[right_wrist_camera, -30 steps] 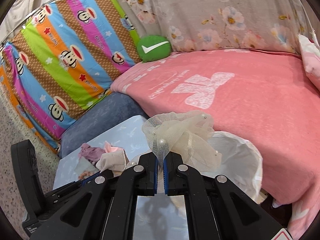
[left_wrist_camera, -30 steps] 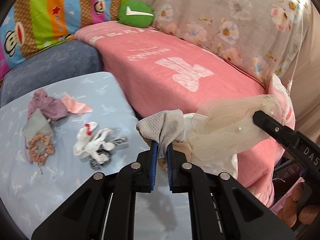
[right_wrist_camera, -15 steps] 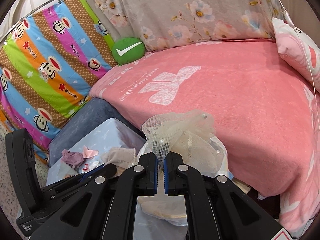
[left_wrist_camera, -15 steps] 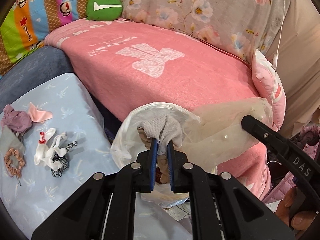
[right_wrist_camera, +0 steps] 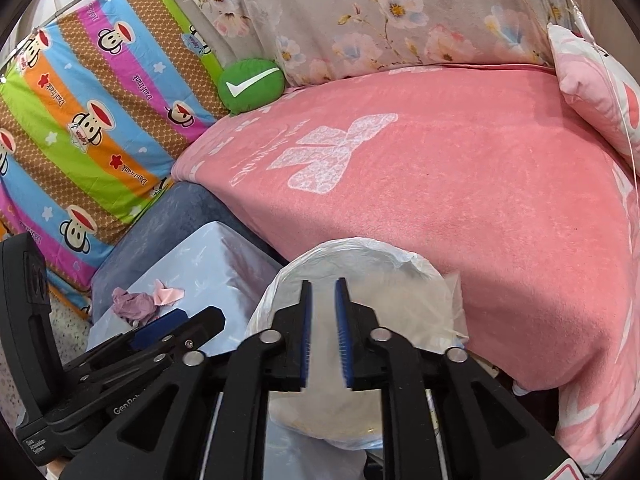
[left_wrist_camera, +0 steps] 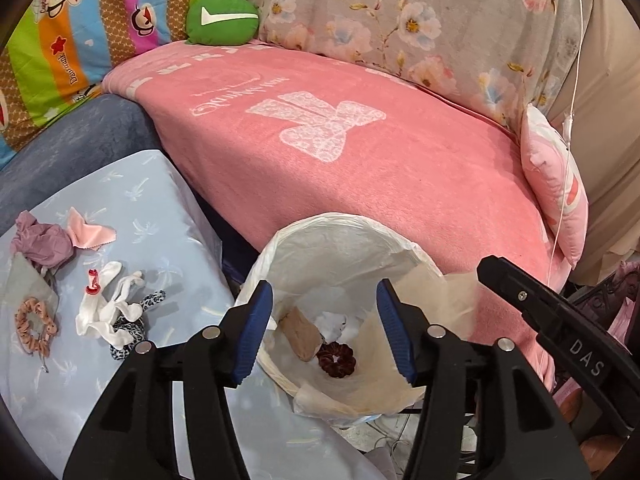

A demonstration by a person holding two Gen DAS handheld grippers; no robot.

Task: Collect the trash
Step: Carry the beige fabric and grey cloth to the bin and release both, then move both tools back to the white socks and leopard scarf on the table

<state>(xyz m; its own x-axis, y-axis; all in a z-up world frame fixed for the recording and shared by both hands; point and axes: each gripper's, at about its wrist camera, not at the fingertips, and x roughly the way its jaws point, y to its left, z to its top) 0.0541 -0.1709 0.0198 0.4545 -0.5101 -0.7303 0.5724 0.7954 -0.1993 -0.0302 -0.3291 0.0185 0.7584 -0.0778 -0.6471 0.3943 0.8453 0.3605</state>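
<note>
While I hover over the white trash bag (left_wrist_camera: 340,236), my left hand-held gripper (left_wrist_camera: 326,328) stands wide apart and empty; down inside lie a dark red scrunchie (left_wrist_camera: 336,359), a tan scrap (left_wrist_camera: 301,333) and cream netting (left_wrist_camera: 440,304). On the pale blue surface (left_wrist_camera: 152,216) to the left sit a white rag (left_wrist_camera: 104,308), a peach scrunchie (left_wrist_camera: 34,326) and a mauve cloth (left_wrist_camera: 42,242). From the right wrist, my right hand-held gripper (right_wrist_camera: 323,330) is parted a little, holding nothing, right above the bag's mouth beside the pink bed (right_wrist_camera: 480,184).
</note>
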